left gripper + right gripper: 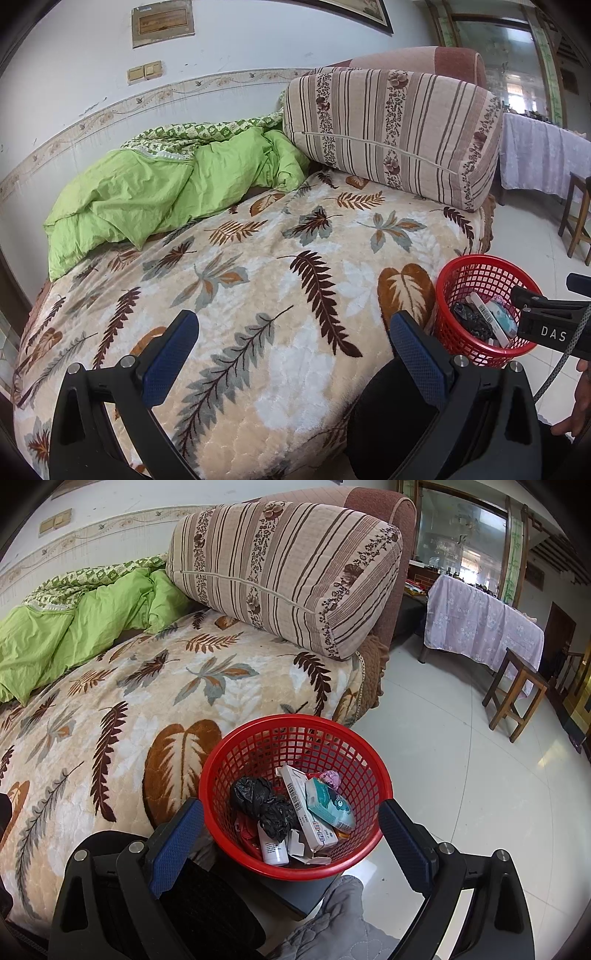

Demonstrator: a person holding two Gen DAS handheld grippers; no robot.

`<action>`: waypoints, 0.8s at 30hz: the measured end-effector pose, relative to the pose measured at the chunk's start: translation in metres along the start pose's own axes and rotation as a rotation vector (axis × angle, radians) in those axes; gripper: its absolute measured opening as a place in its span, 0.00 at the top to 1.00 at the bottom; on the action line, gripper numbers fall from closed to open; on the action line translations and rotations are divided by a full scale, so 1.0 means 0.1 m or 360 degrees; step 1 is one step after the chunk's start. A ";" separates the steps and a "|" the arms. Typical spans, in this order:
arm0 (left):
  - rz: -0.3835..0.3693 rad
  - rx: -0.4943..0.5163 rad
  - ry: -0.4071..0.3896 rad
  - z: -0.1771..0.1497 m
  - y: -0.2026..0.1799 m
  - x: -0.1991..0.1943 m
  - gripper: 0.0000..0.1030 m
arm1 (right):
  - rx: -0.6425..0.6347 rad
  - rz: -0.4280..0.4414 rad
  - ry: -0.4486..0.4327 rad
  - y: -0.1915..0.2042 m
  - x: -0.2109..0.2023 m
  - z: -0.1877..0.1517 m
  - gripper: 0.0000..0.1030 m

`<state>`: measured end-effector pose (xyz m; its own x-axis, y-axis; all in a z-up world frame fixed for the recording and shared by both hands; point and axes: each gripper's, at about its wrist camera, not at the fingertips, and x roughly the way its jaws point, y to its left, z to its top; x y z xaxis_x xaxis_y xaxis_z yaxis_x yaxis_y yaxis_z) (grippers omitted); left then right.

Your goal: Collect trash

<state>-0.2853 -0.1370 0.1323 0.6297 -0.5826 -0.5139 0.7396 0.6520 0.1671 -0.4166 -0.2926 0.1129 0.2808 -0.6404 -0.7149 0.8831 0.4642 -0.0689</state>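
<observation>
Leaf-patterned bedding covers the bed, which shows no loose trash. The red basket just beside its near right edge already holds a black bag, cartons and a small bottle, so collecting looks largely done. Both the left gripper and the right gripper are spread wide and hold nothing. Only the right wrist view shows the basket's contents plainly and the wooden stool far right.

A bed in a leaf-print blanket carries a green quilt and striped cushion.
</observation>
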 end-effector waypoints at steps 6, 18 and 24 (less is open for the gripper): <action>0.0000 -0.0002 -0.0001 0.00 0.00 0.00 0.00 | -0.0003 0.0003 0.0002 0.00 0.00 0.00 0.06; -0.0017 -0.0016 0.0009 0.01 -0.01 0.00 0.00 | -0.0004 0.0004 0.0003 0.00 0.00 -0.01 0.06; -0.0018 -0.0017 0.0009 0.00 0.00 0.00 0.00 | -0.0003 0.0002 0.0005 0.00 0.00 -0.01 0.06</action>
<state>-0.2855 -0.1374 0.1327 0.6199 -0.5873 -0.5203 0.7441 0.6505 0.1522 -0.4171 -0.2921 0.1125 0.2810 -0.6379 -0.7171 0.8818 0.4664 -0.0694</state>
